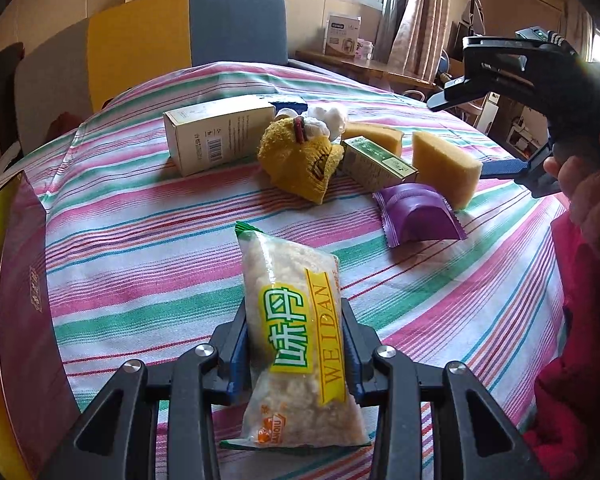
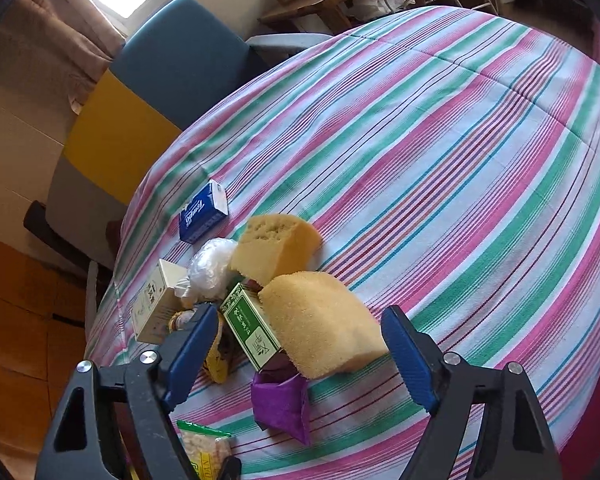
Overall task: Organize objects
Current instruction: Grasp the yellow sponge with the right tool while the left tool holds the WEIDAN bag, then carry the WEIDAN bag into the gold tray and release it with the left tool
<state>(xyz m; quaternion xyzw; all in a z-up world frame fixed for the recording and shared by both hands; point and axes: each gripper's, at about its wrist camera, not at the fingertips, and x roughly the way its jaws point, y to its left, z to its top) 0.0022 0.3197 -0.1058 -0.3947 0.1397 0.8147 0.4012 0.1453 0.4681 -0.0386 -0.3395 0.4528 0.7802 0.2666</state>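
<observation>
Left tool (image 1: 296,354) clenched on a clear, yellow-labelled plastic snack packet (image 1: 296,332); right tool (image 2: 300,356) released, jaws spread above a yellow wedge-shaped sponge (image 2: 320,320) on the striped worktop (image 2: 440,160).

Striped tablecloth (image 2: 440,152), w/ sponges (image 2: 320,324), boxes (image 1: 220,132), purple packet (image 1: 418,214), tissue pack (image 2: 203,211)

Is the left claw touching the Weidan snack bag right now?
Touching. The left wrist view shows the left claw with both blue pads pressed against the sides of the snack bag, no gap on either side.
</observation>
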